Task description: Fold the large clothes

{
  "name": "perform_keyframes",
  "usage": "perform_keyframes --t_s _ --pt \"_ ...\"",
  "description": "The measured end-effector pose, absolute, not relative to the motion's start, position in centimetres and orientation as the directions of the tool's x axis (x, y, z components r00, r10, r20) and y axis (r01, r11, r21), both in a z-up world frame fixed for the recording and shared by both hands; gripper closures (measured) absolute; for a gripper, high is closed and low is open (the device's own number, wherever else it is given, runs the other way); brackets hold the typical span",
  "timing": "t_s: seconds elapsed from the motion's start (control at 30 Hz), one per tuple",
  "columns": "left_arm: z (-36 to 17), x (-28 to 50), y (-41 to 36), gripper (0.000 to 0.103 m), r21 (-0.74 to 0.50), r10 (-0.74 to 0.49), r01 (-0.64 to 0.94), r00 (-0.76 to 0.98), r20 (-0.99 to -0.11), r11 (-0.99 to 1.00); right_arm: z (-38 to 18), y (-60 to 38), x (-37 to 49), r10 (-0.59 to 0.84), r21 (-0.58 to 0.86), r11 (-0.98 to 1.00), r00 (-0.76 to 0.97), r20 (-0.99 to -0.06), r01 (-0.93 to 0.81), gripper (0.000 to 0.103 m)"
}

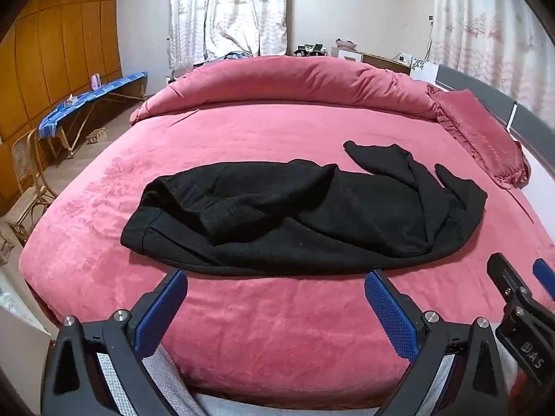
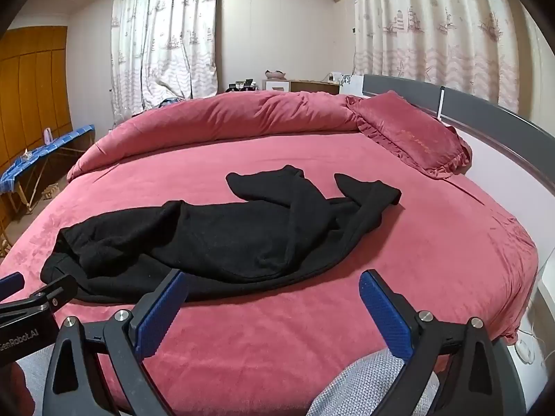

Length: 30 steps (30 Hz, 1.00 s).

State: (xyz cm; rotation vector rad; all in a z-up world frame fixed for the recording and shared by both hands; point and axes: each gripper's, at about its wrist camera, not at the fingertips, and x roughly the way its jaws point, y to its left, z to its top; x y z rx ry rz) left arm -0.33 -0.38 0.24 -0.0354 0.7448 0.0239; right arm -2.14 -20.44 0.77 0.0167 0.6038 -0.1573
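A large black garment (image 1: 305, 215) lies crumpled across the middle of a pink bed (image 1: 277, 319), with sleeves bunched toward the right; it also shows in the right wrist view (image 2: 222, 239). My left gripper (image 1: 275, 291) is open and empty, held over the bed's near edge just short of the garment's hem. My right gripper (image 2: 274, 291) is open and empty, likewise just short of the garment's near edge. The right gripper also shows at the right edge of the left wrist view (image 1: 520, 277). The left gripper's tip shows at the left edge of the right wrist view (image 2: 34, 291).
A rolled pink duvet (image 1: 288, 79) lies along the bed's far side, with a frilled pink pillow (image 1: 482, 138) by the grey headboard (image 2: 485, 118). A blue-covered folding table (image 1: 86, 100) and a wicker chair (image 1: 27, 180) stand at left by wooden wardrobes.
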Motion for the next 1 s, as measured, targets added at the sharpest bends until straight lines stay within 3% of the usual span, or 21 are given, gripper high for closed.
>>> perform_keyframes --t_s 0.17,1.0 --pt "-0.9 0.5 0.2 0.000 -0.036 0.013 -0.056 0.697 -0.717 0.998 0.6 -20.5 -1.8 -0.135 -0.023 0.989 0.810 -0.570 0.148 0.002" --pt "-1.3 0.5 0.0 0.000 -0.020 0.020 -0.050 0.690 -0.724 0.999 -0.2 -20.4 -2.7 -0.122 -0.011 0.990 0.809 -0.575 0.141 0.002"
